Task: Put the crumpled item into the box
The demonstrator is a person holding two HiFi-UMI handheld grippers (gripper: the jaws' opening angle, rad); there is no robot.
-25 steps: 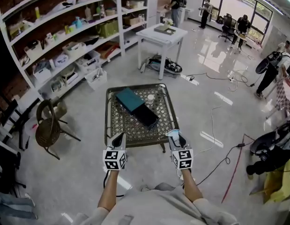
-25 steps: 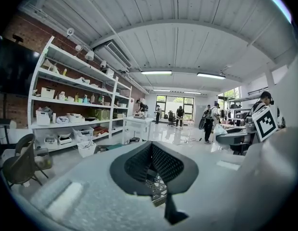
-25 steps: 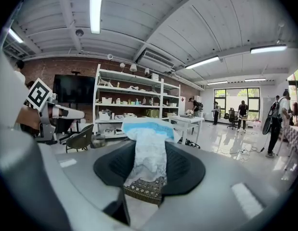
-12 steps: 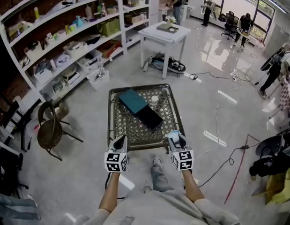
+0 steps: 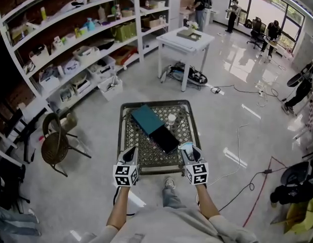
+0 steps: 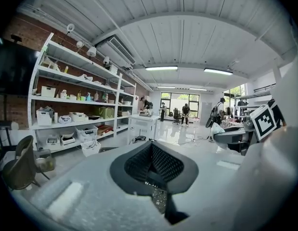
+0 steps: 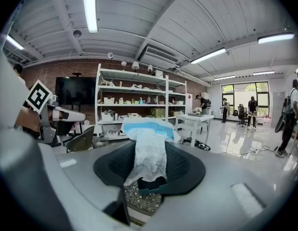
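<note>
Left: shelves (image 5: 70, 44) and chair (image 5: 55, 143), not involved. Left gripper (image 5: 130, 153) hangs at near edge of table (image 5: 123, 135), jaws clenched on nothing. Likely just parked as the spare hand. Mid table: box (image 5: 165, 139) lies open, dark inside, teal lid (image 5: 146, 118) touching its far-left side. Mouth is clear, so probably ready for a drop-in. Can't tell if lid is hinged. Right gripper (image 5: 189, 151) is also at near edge, just near-right of box, jaws grasping the crumpled item (image 7: 149, 150). It's white and blue, pinched low, the bulk sticking up past the jaws, probably so it falls free on release. Item isn't over box yet; it needs a short reach far-left.
</note>
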